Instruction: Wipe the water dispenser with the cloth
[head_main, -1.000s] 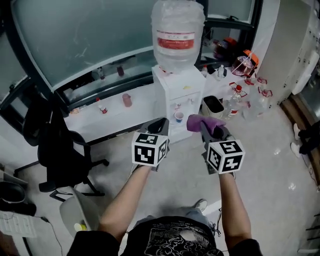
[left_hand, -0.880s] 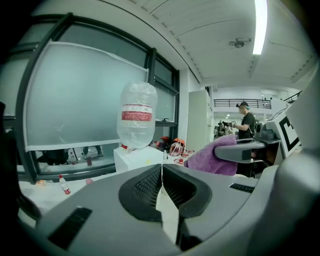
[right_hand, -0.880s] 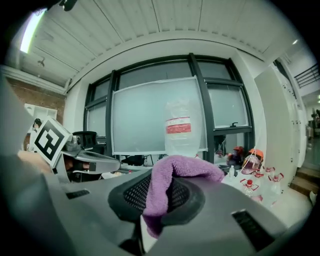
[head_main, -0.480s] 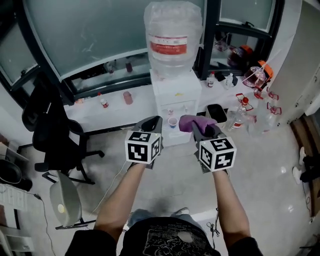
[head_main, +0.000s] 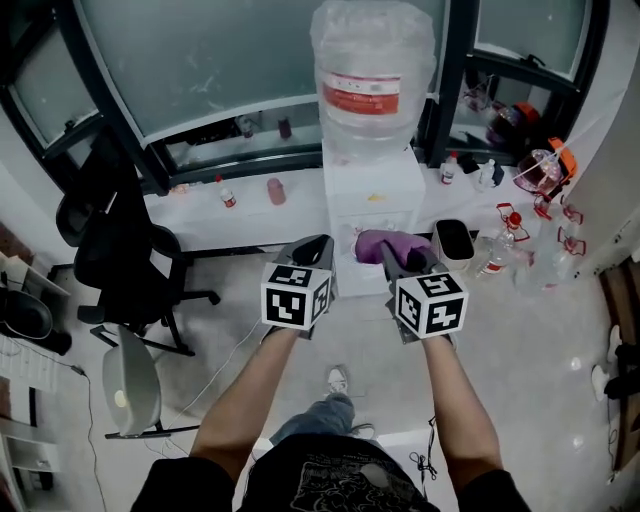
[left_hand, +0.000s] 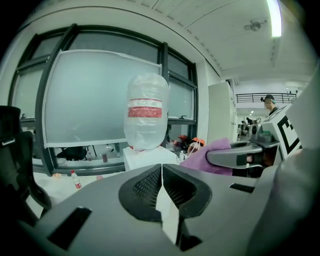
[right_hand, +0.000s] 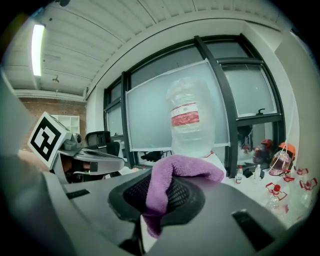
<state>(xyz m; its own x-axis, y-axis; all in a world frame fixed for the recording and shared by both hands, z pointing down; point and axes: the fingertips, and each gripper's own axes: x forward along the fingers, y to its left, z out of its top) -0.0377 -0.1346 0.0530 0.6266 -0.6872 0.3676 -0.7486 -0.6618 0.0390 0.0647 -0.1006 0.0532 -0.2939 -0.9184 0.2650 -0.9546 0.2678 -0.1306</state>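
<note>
The right gripper, clamped on the purple cloth, sits nearer the water dispenser straight ahead; the left gripper is closed, empty.

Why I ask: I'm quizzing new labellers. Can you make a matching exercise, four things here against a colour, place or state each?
Things:
1. cloth
2. left tool
3. office chair
4. bottle label

Descriptions:
a. red
b. shut, empty
c. black, left of the water dispenser
d. purple, clamped in the right tool

Pairs: 1-d, 2-b, 3-c, 4-a.
</note>
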